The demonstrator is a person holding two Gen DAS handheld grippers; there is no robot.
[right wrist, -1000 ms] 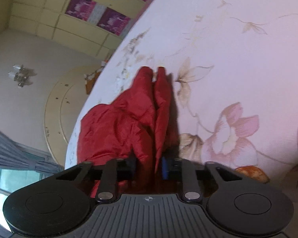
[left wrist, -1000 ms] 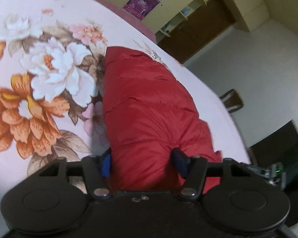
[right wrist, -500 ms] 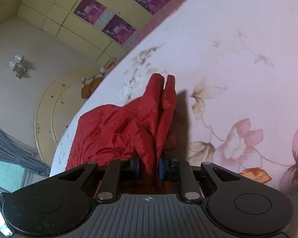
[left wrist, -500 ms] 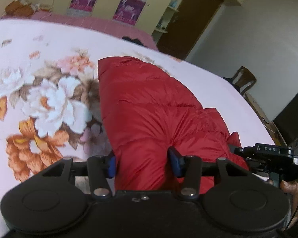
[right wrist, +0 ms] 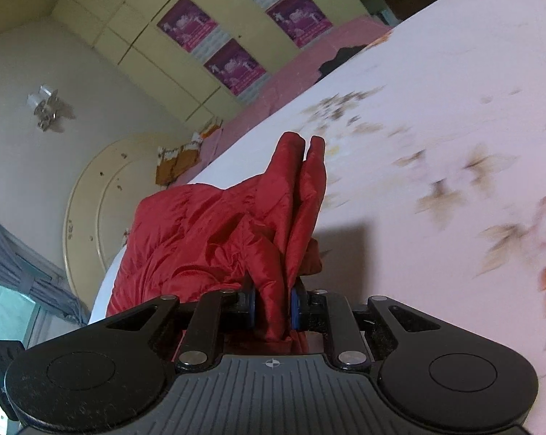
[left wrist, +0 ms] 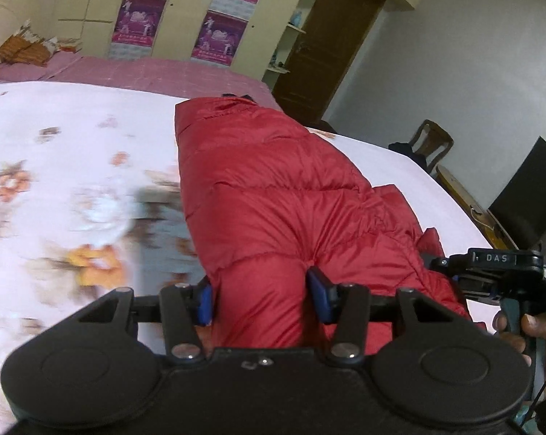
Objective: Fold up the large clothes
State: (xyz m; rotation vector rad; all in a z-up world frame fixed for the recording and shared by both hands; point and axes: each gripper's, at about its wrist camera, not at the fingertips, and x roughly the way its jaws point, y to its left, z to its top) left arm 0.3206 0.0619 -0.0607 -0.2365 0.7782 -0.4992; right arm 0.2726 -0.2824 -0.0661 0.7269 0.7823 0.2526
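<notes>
A red puffer jacket [left wrist: 273, 188] lies stretched along the flowered bedsheet [left wrist: 62, 166], with its far end near the pink bed edge. My left gripper [left wrist: 262, 295] is shut on a thick padded fold at the near end, blue pads pressed into both sides. In the right wrist view the same jacket [right wrist: 200, 228] hangs bunched and lifted off the sheet. My right gripper [right wrist: 273, 306] is shut on a thin gathered fold of it. The right gripper's body [left wrist: 497, 272] shows at the right edge of the left wrist view, held by a hand [left wrist: 537, 330].
The flowered sheet [right wrist: 436, 145] covers a wide bed. Behind it stand a pink mattress [left wrist: 146, 72], yellow wardrobes with purple posters [left wrist: 214, 32] and a brown door [left wrist: 323, 47]. A wooden chair [left wrist: 429, 145] and a dark screen [left wrist: 526, 195] stand to the right.
Both grippers have risen with the jacket in their grip, lifting its near end off the sheet. The views have tilted up toward the wardrobes, and the right gripper has come into the left wrist view.
</notes>
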